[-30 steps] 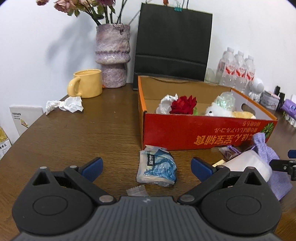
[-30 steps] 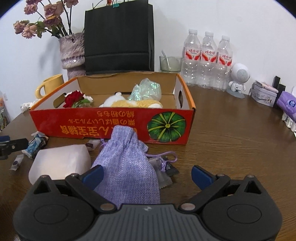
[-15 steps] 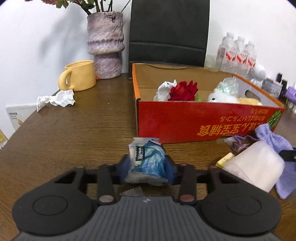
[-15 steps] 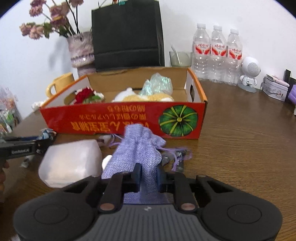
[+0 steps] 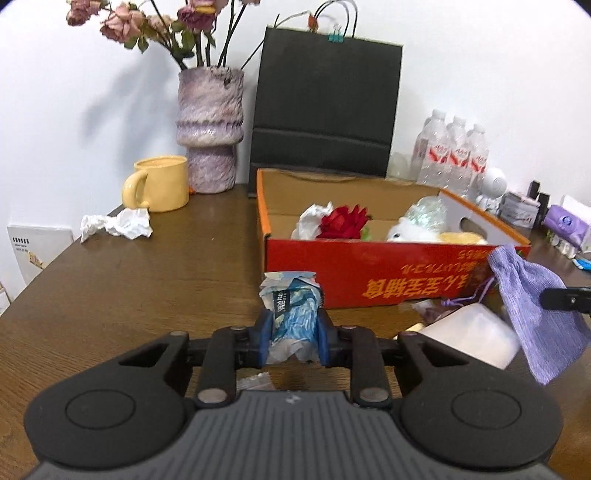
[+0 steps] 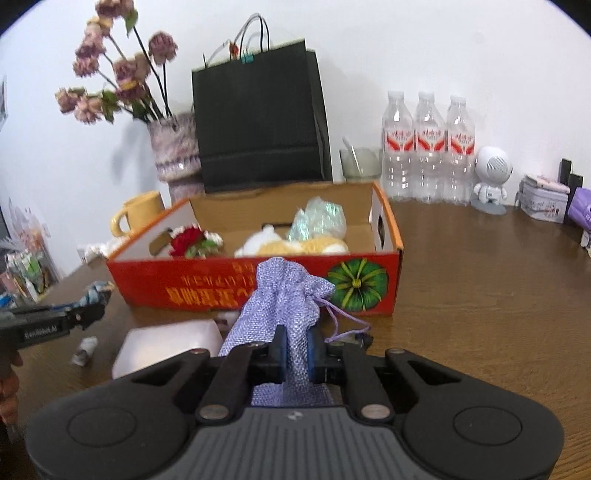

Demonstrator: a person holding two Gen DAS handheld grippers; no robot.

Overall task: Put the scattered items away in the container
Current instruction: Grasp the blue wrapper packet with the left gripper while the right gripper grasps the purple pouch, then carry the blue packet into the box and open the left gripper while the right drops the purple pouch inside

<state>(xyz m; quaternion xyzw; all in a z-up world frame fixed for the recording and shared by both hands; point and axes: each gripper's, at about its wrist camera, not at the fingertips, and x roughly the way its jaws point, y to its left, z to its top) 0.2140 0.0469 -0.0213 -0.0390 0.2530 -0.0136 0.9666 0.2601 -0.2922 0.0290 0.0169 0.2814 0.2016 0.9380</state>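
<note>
A round-edged dark brown wooden table (image 5: 122, 280) with visible grain spreads out ahead of the jaws and to both sides. Beyond it stands a plain white wall (image 5: 480, 66), evenly lit, with soft grey shadows cast on it ahead and to the left. Against that wall, straight ahead, a tall black paper bag with cord handles (image 5: 325, 110) stands upright. Left of it is a mottled purple-and-white ceramic vase (image 5: 209, 129) of dried pink flowers (image 5: 122, 24). Far right, three clear plastic water bottles with red labels (image 6: 428, 147) stand in a row against the wall.
</note>
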